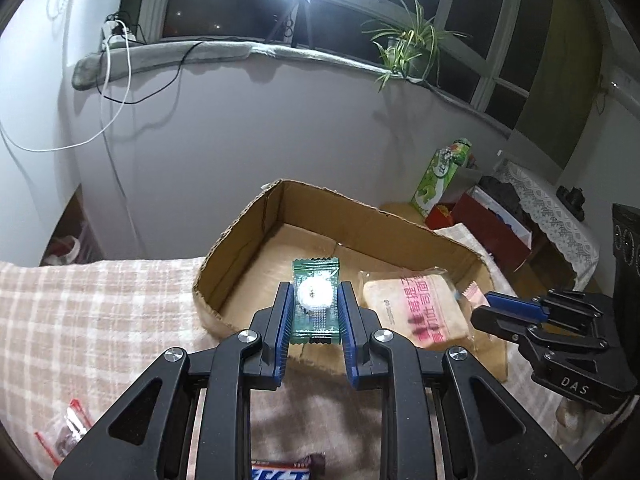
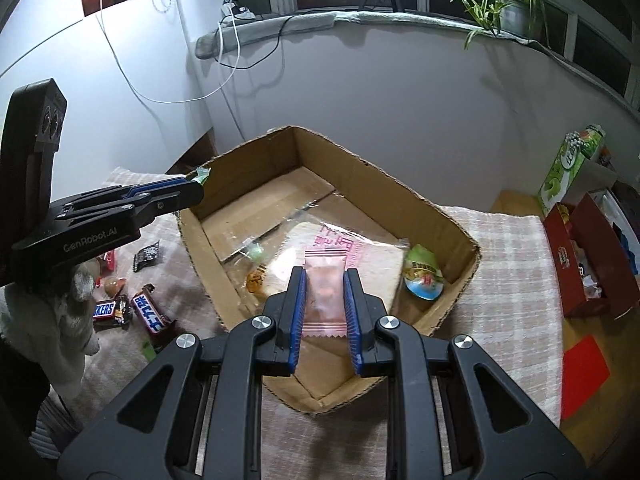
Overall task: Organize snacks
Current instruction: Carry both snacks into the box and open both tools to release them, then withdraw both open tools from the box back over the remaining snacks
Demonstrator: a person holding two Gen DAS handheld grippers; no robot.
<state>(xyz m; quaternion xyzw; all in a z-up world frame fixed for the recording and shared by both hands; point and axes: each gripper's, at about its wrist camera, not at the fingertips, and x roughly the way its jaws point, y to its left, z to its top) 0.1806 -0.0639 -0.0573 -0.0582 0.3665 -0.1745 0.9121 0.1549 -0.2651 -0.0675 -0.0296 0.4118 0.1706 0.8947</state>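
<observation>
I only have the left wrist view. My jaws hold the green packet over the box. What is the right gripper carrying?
Observer: The right gripper is shut on a pink packet, held above the cardboard box.
Operator: Anything in the box besides the bread pack?
Observer: Yes, a green-lidded jelly cup lies in the corner beside the bread pack.
Operator: What is still outside?
Observer: Snickers bars lie on the checked cloth at the box's left side.

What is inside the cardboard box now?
In the cardboard box: a bread packet, a jelly cup, an orange sweet. Under the bread is hidden.
</observation>
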